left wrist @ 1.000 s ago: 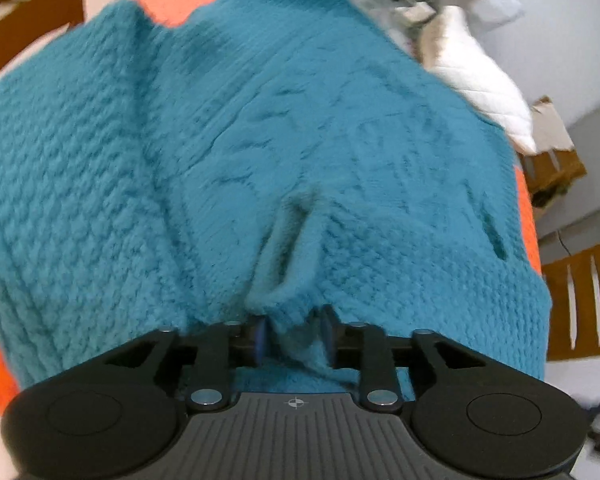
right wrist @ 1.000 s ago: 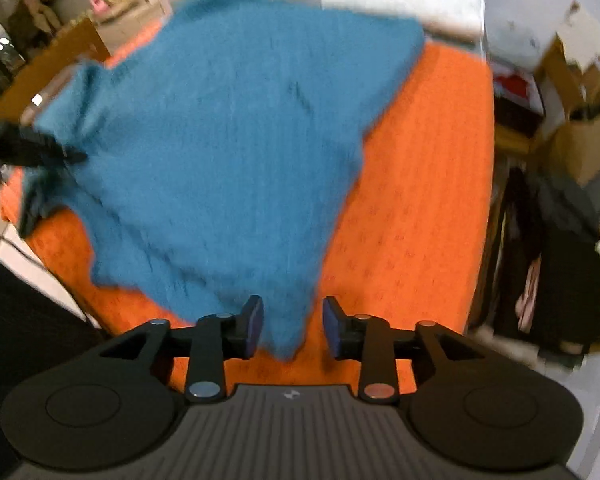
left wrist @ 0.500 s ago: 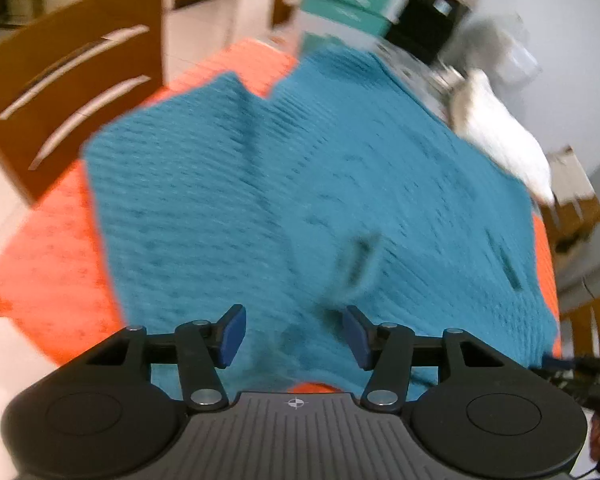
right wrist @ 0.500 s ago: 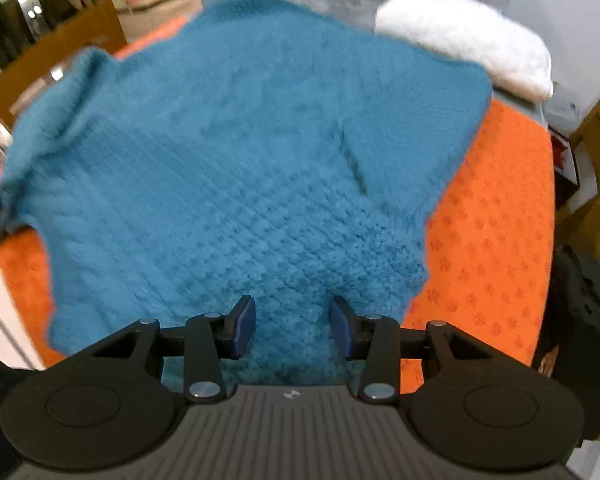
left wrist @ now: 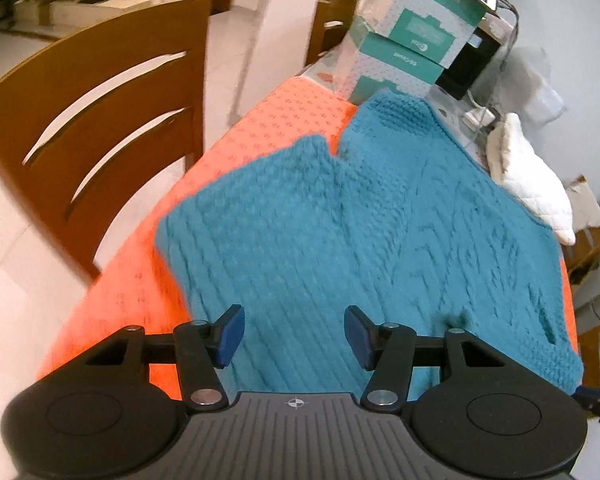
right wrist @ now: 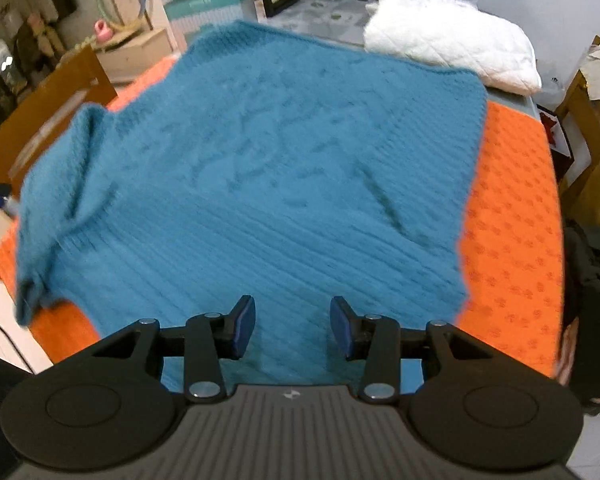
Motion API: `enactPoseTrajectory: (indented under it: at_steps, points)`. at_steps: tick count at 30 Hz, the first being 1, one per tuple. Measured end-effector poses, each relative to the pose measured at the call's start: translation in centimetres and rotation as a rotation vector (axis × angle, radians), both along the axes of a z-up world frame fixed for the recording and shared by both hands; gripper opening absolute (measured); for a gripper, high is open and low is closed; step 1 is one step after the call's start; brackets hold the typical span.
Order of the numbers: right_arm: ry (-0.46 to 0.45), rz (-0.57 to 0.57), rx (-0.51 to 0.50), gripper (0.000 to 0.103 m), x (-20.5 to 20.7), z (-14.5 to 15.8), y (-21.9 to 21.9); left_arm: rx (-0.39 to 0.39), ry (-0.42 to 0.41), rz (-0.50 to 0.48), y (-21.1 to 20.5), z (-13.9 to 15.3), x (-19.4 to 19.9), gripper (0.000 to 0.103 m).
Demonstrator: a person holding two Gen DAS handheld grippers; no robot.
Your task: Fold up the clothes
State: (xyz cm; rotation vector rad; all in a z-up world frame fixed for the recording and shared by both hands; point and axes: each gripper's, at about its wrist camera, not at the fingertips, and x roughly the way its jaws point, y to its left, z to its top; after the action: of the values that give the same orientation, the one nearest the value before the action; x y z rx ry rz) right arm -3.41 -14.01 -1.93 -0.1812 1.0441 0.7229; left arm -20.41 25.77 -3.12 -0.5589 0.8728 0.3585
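a lived-in home dining area: a table [left wrist: 236, 148] under an orange paw-print cover carries a teal knit sweater [left wrist: 380, 232]. a slatted wooden chair [left wrist: 100, 120] stands just beside the table on pale floor tiles. stacked teal cartons [left wrist: 412, 36] and a folded white quilted cloth [right wrist: 452, 52] sit at the table's far end; beyond the table, a cluttered shelf holds a pink toy [right wrist: 103, 31].
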Motion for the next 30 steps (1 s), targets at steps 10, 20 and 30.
enactPoseTrajectory:
  at_steps: [10,20,30]
  points:
    - [0.055,-0.060,0.101,0.047,-5.7,0.7,10.9,0.059,-0.021,-0.239,9.1,0.4,2.6,0.063]
    - [0.174,-0.009,0.092,0.049,-10.5,-3.2,19.5,0.051,0.022,-0.309,14.5,-1.3,1.9,0.063]
    - [0.260,0.050,0.142,0.051,-11.5,-4.1,21.6,0.027,0.039,-0.332,15.7,-2.6,2.1,0.063]
